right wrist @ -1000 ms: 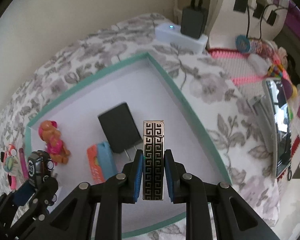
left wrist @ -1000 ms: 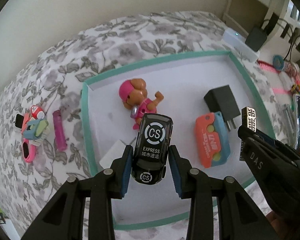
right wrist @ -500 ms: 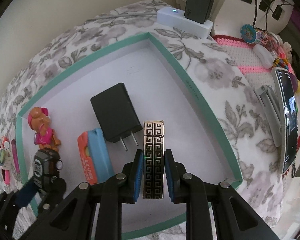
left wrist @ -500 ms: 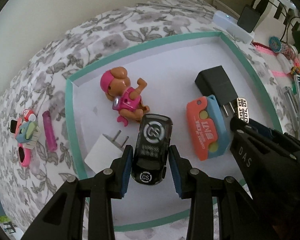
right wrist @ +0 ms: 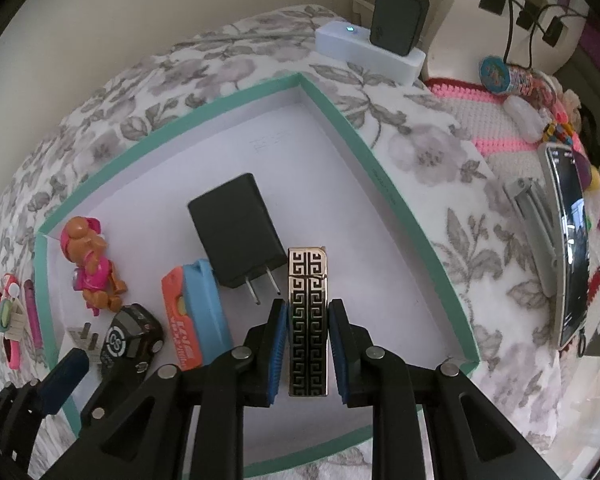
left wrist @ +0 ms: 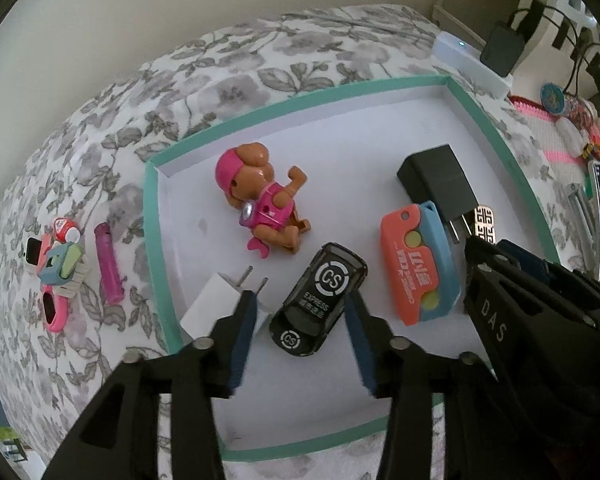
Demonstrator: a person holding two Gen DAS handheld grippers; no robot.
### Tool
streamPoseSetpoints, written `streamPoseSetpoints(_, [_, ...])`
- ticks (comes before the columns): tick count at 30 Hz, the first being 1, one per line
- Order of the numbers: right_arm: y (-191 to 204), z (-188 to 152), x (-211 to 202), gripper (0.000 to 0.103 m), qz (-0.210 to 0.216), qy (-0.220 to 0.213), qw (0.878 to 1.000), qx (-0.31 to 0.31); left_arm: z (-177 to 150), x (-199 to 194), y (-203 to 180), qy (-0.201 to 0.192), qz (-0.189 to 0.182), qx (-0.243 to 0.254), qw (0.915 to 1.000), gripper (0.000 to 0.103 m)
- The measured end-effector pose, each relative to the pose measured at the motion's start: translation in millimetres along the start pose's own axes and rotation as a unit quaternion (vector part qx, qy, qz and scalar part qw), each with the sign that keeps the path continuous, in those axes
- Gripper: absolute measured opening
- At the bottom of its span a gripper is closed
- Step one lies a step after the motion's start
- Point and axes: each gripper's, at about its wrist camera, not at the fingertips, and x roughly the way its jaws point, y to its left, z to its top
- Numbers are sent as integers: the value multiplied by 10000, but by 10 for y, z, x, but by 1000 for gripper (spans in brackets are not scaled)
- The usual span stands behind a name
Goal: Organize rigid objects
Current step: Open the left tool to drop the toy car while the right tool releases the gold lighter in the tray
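We see one teal-rimmed tray (left wrist: 150,216) holding six things: toy pup (left wrist: 260,200), black charger (left wrist: 440,184), white plug (left wrist: 216,304), orange-blue case (left wrist: 418,264), black toy car (left wrist: 320,300) marked "CS EXPRESS". Left hand-held gripper (left wrist: 300,320) jaws just opened, car lying loose between them. Right hand-held gripper (right wrist: 308,344) clenched on gold-patterned lighter (right wrist: 308,320) over the tray.

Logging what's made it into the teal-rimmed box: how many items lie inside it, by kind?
Plug chargers: 2, black and white
Toy figures: 1
Toy cars: 1
Orange-and-blue cases: 1
Total: 5; the patterned lighter is gripper-held.
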Motion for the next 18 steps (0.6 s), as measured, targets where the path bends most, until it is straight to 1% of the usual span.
streamPoseSetpoints(3, [37,3,-39,26,-46,-43,10000,-60,11,-36,41,-28,-22,-58,10000,49])
streamPoseSetpoints(5, [48,12,-78,29,7,-102,9999,-58,13,-78,56,-91,-32,-82,9999,49])
streamPoseSetpoints(10, [80,38,-238,29,27,-385,9992,-74,28,-167,113,-227,-74,-175,9996,50])
streamPoseSetpoints(14, [123,68,-331,29,65,-582,9982,-109,32,-203,177,-299,13,-264,9992,50])
streamPoseSetpoints(18, [163,78,-381,29,133,-691,9974,-147,29,-192,276,-303,107,-433,9985,50])
